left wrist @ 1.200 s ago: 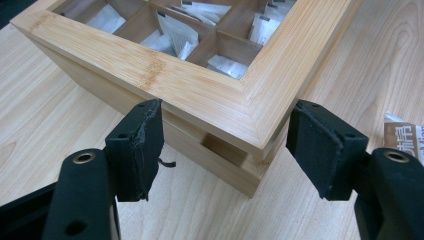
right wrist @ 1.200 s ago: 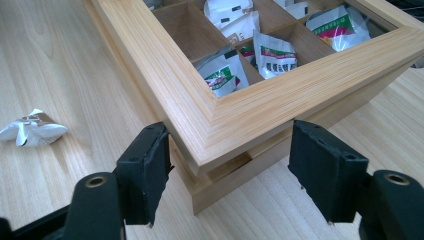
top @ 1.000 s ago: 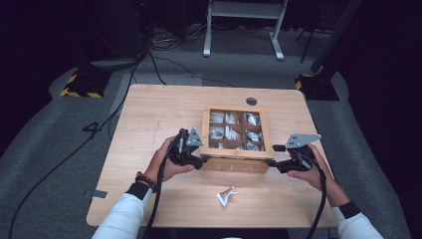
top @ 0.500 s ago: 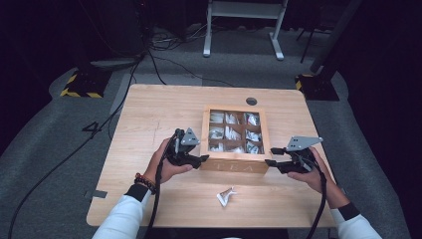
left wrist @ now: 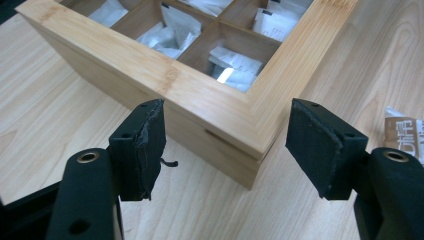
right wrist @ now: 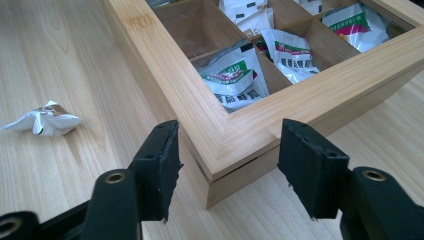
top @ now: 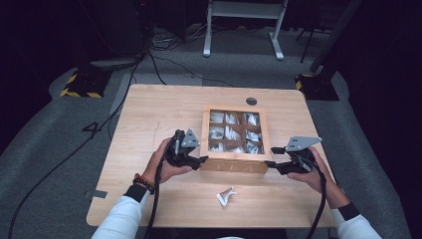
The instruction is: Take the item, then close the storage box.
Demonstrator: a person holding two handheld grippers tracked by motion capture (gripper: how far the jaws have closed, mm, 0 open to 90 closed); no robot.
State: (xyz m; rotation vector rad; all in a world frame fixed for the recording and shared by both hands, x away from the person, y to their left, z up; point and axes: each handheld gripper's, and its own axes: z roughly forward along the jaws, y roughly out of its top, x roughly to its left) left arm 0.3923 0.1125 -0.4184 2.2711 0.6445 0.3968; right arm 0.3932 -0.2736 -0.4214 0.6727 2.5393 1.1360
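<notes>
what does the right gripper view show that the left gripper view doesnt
Right gripper view alone: a crumpled white packet lying on the table left of the box, and packets with green and red print in the compartments.

Left gripper view alone: plain white packets in the compartments, and a brown-and-white packet at the right edge on the table.

Both: a near corner of the wooden box with its windowed lid down, framed between that view's own open tongs, the right tongs and left tongs, with the pads clear of the wood, and the pale wooden table.

my black jaw pads [left wrist: 142, 145], pale bamboo tea box [top: 234, 162], white sachets with green and red print [right wrist: 235, 80], light wood table [top: 149, 114], crinkled silver-white wrapper [right wrist: 42, 120]
</notes>
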